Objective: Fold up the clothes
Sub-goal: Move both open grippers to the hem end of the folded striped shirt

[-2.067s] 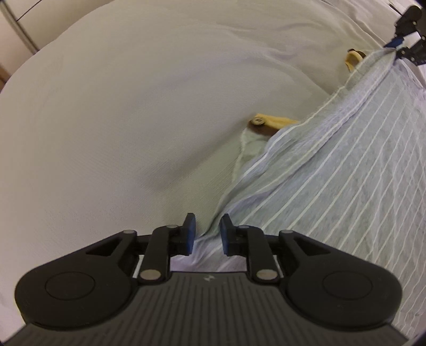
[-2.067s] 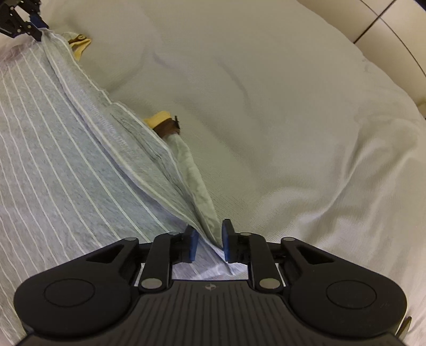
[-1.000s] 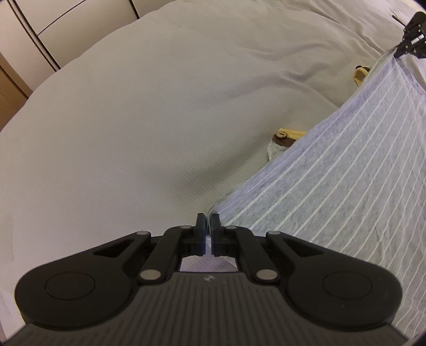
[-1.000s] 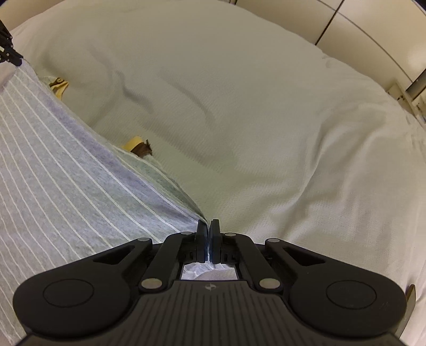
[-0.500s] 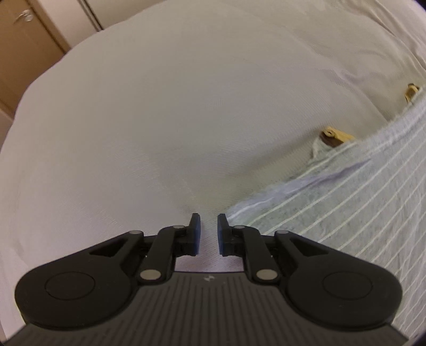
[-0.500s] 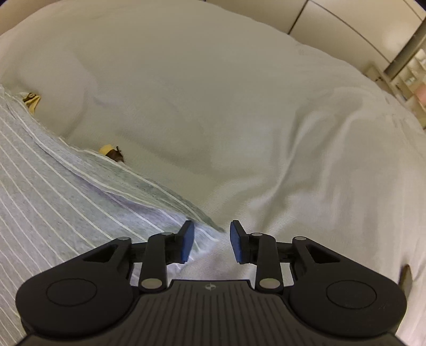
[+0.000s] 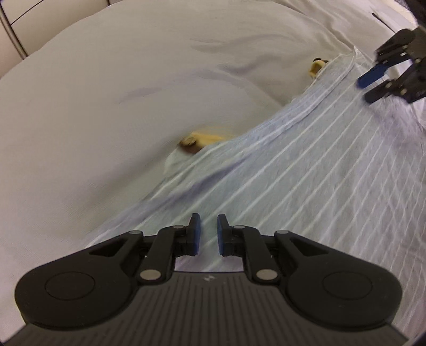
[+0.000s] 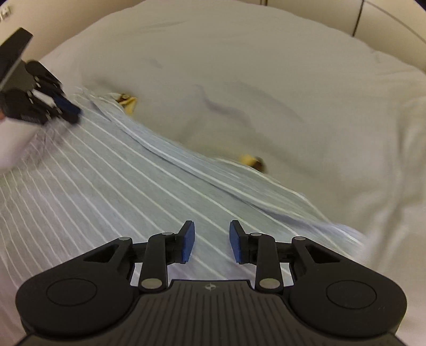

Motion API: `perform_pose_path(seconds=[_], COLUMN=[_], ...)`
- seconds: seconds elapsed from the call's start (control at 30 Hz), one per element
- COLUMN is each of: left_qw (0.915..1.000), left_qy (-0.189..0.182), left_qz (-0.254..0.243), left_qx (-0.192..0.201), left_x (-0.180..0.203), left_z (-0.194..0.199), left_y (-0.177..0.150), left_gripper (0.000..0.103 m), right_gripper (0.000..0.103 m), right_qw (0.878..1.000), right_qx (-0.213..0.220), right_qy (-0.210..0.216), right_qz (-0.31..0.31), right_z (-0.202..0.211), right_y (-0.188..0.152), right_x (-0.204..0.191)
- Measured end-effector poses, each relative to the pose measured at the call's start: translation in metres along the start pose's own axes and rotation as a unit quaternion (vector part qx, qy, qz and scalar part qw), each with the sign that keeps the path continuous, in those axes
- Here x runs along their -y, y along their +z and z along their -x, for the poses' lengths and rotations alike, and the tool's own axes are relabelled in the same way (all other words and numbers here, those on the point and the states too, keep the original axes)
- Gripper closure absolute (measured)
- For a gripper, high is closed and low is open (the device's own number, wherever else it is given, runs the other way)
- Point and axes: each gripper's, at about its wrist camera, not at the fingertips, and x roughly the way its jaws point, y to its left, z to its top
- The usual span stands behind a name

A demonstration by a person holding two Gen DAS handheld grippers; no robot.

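Observation:
A grey-blue garment with thin white stripes [image 7: 306, 186] [image 8: 106, 186] lies spread on the bed, its doubled edge running diagonally. Two yellow-and-brown tabs [image 7: 205, 138] [image 7: 316, 65] [image 8: 250, 159] [image 8: 127, 101] stick out from under that edge. My left gripper [image 7: 206, 226] hangs just above the striped cloth, open by a narrow gap with nothing between its pads. My right gripper [image 8: 210, 234] is open wider over the cloth, also holding nothing. Each shows in the other's view, at the far end of the garment: the right gripper [image 7: 368, 86] and the left gripper [image 8: 76, 113].
A white bed cover [image 7: 106, 106] [image 8: 293, 93] with soft wrinkles surrounds the garment. Pale cabinet panels [image 7: 13, 16] [image 8: 386, 16] stand beyond the bed. A white sleeve [image 8: 10, 138] shows behind the left gripper.
A second ago both grippers were shut on the garment's edge. Both have opened and let it go, and the cloth has settled on the bed. Both grippers have since shifted over the striped cloth.

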Motion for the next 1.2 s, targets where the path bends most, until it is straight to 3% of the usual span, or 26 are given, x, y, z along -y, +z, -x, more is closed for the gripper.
perform_pose_path(seconds=[0.13,0.2,0.27,0.43,0.6,0.77,0.93,1.07,1.13,1.2], left_qw=[0.9983,0.9944,0.991,0.9899,0.9932,0.9908,0.9793,0.9776,0.9778,0.9789], left_qy=[0.03,0.062,0.071,0.068,0.056,0.088,0.126,0.115,0.102,0.086], left_qz=[0.037,0.066,0.091,0.095,0.092,0.103,0.158,0.176,0.182,0.185], left_qx=[0.034,0.053,0.068,0.08,0.045,-0.005,-0.004,0.014,0.019,0.018], left_x=[-0.014,-0.025,-0.034,-0.027,-0.007,-0.017,-0.033,-0.009,0.012,0.038], left_z=[-0.008,-0.004,0.003,0.029,0.044,0.05,0.094,0.139,0.156,0.169], left_y=[0.013,0.018,0.019,0.001,-0.045,-0.102,-0.139,-0.163,-0.175,-0.186], left_gripper=[0.092,0.092,0.092,0.089,0.088,0.084,0.084,0.077,0.074,0.065], right_gripper=[0.069,0.069,0.069,0.068,0.061,0.061,0.061,0.06,0.058,0.056], right_qw=[1.0,0.997,0.994,0.993,0.998,0.999,0.995,0.992,0.994,0.995], right_qx=[0.017,0.05,0.081,0.098,0.062,0.004,-0.02,-0.01,-0.005,-0.005], right_qy=[-0.01,-0.053,-0.074,-0.059,-0.024,-0.03,-0.08,-0.095,-0.092,-0.087], right_qz=[0.002,0.005,-0.014,-0.016,-0.004,-0.024,-0.052,-0.078,-0.066,-0.039], right_z=[-0.023,-0.024,-0.017,0.011,0.019,0.013,0.037,0.071,0.087,0.097], right_y=[0.019,0.029,0.038,0.032,-0.009,-0.065,-0.107,-0.127,-0.134,-0.142], right_x=[-0.002,0.002,0.008,-0.001,-0.029,-0.032,-0.022,-0.031,-0.048,-0.073])
